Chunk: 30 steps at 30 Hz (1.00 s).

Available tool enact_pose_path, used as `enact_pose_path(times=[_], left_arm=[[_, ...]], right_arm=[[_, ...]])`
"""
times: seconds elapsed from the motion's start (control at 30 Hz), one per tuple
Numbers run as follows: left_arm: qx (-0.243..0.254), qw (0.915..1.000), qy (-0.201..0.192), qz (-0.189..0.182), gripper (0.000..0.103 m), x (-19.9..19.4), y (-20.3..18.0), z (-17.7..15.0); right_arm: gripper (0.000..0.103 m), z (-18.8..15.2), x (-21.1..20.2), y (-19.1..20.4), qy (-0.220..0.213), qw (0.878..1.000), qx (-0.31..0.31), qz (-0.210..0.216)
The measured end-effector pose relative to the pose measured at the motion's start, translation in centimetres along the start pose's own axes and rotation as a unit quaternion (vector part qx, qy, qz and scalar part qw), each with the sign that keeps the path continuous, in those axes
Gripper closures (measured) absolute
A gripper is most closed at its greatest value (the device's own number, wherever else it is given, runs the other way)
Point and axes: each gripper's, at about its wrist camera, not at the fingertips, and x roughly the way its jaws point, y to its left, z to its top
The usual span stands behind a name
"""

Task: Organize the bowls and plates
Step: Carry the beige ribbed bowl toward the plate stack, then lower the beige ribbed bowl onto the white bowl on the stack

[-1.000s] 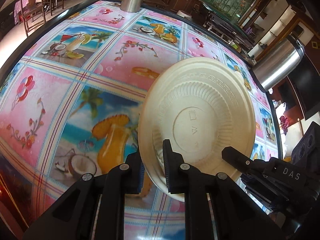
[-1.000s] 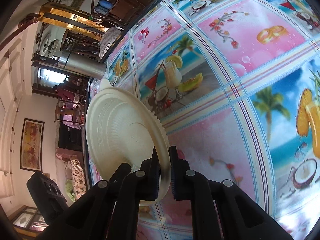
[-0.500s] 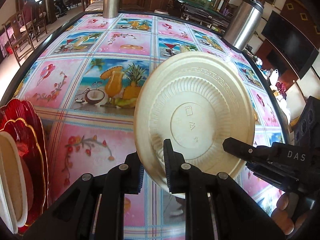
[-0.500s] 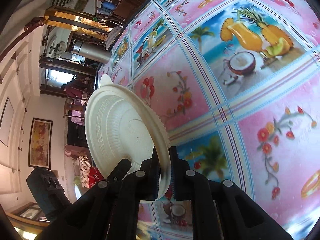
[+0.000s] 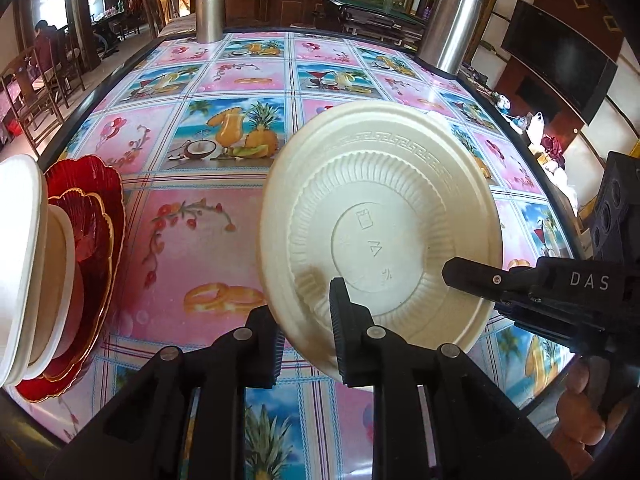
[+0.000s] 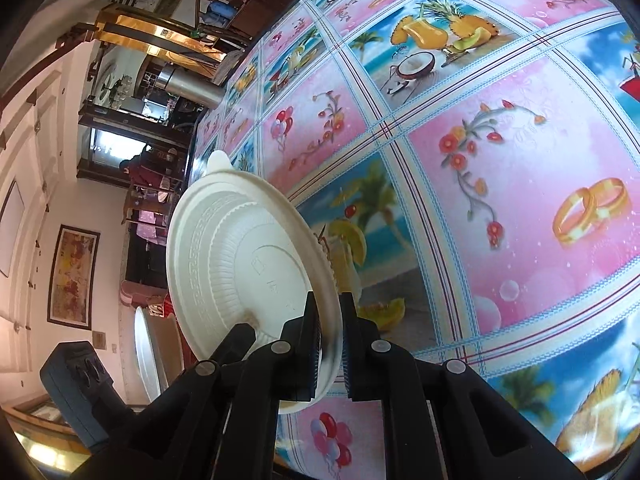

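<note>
1. The cream plate (image 5: pixel 380 240) is in the air above the bench (image 5: pixel 192 240), tilted on edge with its underside showing.
2. The left hand-held gripper (image 5: pixel 306 340) pinches its lower rim; the right hand-held gripper (image 6: pixel 329 344) clamps the rim too.
3. Step in hand, seemingly: carrying it towards the stack of red plates (image 5: pixel 100 216) and white bowls (image 5: pixel 20 260).
4. Next: level it and release one grip.

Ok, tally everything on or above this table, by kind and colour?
Cream plate, held above the table: 1
Red gold-rimmed plates: 2
White dishes stacked on them: 2
Steel flasks: 2
Total: 7
</note>
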Motion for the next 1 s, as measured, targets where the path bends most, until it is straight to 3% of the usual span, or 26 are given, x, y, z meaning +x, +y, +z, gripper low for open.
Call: enact_pose_path(times=[0.47, 1.0], left_arm=[[-0.015, 0.9980, -0.061, 0.009, 0.084, -5.2, 3.8, -0.6], [-0.084, 0.9899, -0.100, 0.055, 0.081, -8.5, 12.9, -1.6]], right_arm=[[0.092, -2.3, -0.8, 5.6, -0.013, 0.998, -0.056, 0.003], [0.089, -4.9, 2.2, 16.4, 0.012, 0.989, -0.144, 0.030]])
